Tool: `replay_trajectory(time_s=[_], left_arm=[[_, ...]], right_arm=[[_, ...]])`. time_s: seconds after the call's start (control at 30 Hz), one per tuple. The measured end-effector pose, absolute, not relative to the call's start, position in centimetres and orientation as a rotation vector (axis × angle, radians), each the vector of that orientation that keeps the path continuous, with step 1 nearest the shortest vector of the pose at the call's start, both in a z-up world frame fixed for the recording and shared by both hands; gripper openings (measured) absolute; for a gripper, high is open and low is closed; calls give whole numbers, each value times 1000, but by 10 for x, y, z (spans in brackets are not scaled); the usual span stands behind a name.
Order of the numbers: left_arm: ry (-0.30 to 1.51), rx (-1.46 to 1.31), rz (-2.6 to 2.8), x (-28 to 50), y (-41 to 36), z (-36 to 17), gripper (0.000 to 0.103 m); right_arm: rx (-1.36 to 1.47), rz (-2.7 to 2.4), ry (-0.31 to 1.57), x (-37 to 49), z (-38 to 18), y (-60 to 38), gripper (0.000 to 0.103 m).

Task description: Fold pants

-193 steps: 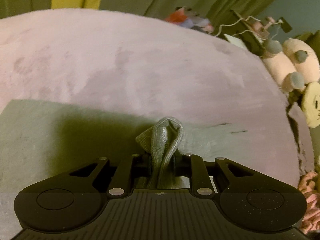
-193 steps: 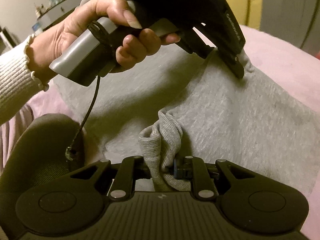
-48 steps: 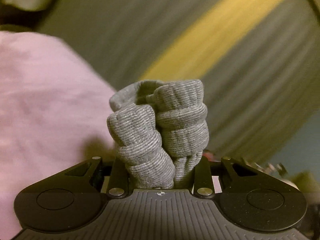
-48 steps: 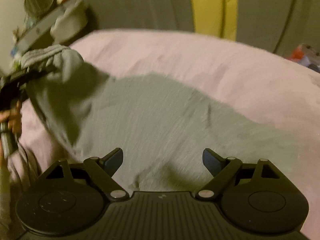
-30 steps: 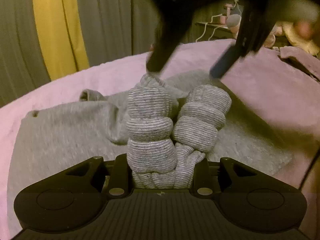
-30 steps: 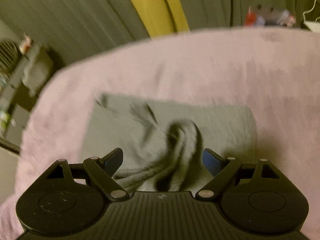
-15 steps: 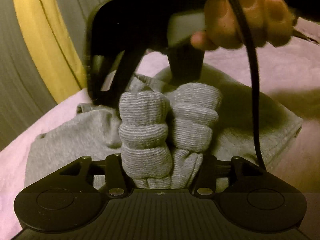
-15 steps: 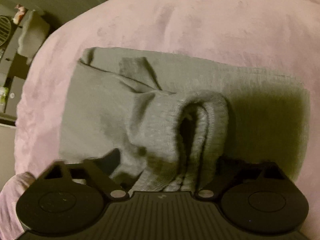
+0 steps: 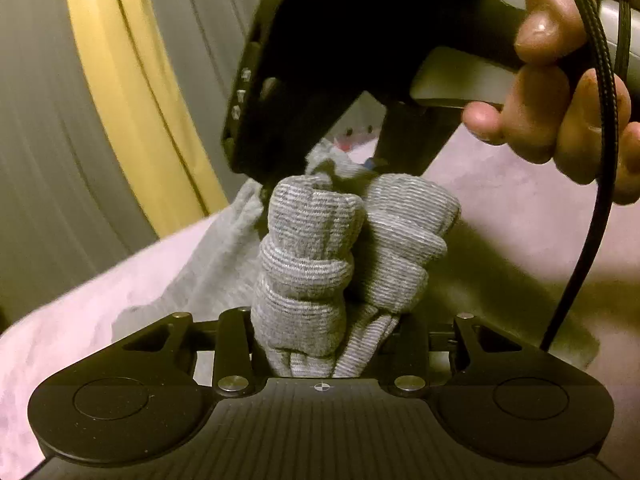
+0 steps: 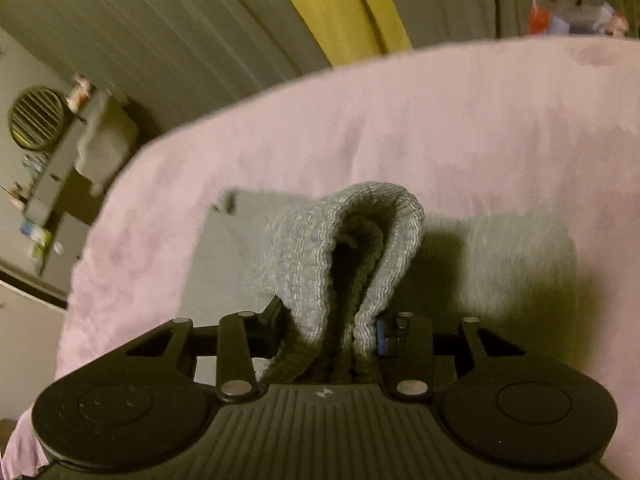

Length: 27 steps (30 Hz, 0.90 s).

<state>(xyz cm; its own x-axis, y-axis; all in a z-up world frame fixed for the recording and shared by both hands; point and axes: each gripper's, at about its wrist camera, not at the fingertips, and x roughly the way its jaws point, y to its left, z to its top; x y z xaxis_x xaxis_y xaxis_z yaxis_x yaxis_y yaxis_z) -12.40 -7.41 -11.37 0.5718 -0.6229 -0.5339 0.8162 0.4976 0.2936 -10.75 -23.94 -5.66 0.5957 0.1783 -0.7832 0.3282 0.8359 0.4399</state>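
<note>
We see our left gripper [image 9: 324, 328] clenched on a thick bunch of ribbed grey cuff [image 9: 308, 264], two rolled lumps of it standing up between the jaws. Just beyond, our right gripper [image 9: 320, 168] comes down from above onto the same bundle, its dark body filling the top of the left wrist view, with the right hand [image 9: 568, 92] wrapped round its handle and a black cable [image 9: 600, 184] trailing down on the right.

From the right wrist view, that right gripper [image 10: 332, 328] is closed on a looped fold of ribbed waistband or cuff [image 10: 344, 248]; we cannot say for sure which end of the garment it is, since the frame is blurred. The fold arches up and away from the jaws.

The grey pants [image 10: 500, 264] lie spread flat on the pink blanket [image 10: 440, 120], reaching left and right behind the pinched fold, with the gathered part lifted off the blanket into both grippers. In the left wrist view more of the pants [image 9: 216, 264] slope down to the left of the bundle.

Far behind hang grey curtains [image 10: 160, 32] with a yellow strip [image 10: 340, 4], and a shelf [image 10: 60, 168] with small items stands at far left.
</note>
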Motion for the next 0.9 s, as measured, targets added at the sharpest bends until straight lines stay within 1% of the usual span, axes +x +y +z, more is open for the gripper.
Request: replay_trajectory(time_s=[0.1,0.2,0.43,0.53,0.67,0.8,0.9], left_arm=[[370,561,-901,-129,-77,-107,43],[408,578,-940,-133,-82,-113,44],[452,715,-974,-156,-99,-148,44],[430,752,-959,-169,-104,-153,44],[429,750,-960,-171,-108,-151,44],[428,774,-951,-156,-102,-158,45],[413,788,-931,-160,-102,-150,45]], right_arm=[[586,-111,900,-111,-44,-245,40],[603,-134,885,-115,-42,-253,40],[722,-185,943,-131,-90,-273,40],[772,-208,964,-139,-111,-281,40],[808,-207,939,-153,-115,-288,40],[829,-216,923,-157,-119,-288,40],[827,-229,922,-154,-120,-283,40]])
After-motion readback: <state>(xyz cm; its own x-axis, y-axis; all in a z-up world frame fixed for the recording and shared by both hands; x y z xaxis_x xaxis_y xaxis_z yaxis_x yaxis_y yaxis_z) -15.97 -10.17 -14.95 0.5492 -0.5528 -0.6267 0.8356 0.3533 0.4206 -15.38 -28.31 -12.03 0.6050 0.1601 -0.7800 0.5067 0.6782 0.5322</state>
